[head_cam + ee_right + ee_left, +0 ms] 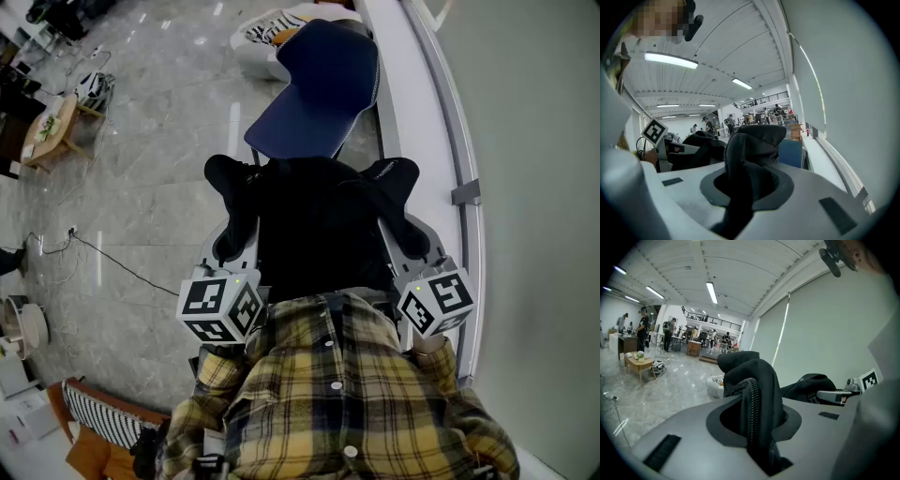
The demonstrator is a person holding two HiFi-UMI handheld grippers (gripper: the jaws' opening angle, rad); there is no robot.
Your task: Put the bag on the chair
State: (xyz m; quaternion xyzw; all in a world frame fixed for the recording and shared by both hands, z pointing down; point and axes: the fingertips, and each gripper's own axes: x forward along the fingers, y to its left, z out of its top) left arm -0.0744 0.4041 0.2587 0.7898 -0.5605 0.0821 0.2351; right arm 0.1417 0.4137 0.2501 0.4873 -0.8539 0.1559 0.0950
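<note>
grey marble-look floor (159, 197) in a big open hall, white window ledge (417, 122) running down the right side. we see the black fabric bag (319, 225) hanging in the air between both tools, right in front of the yellow plaid shirt (337, 394). left gripper (757, 427) is pinched on a fold of the bag's upper left corner, a ribbed zipper edge running through its jaws. right gripper (740, 197) is clamped the same way on the upper right corner, black cloth filling the slot. both point slightly downward. the dark blue padded chair (319, 89) sits just beyond the bag, seat bare, backrest towards the far end; bag is not on it, and we can't tell if its far edge touches the seat front. a small wooden table (52, 131) stands well off to the left.
</note>
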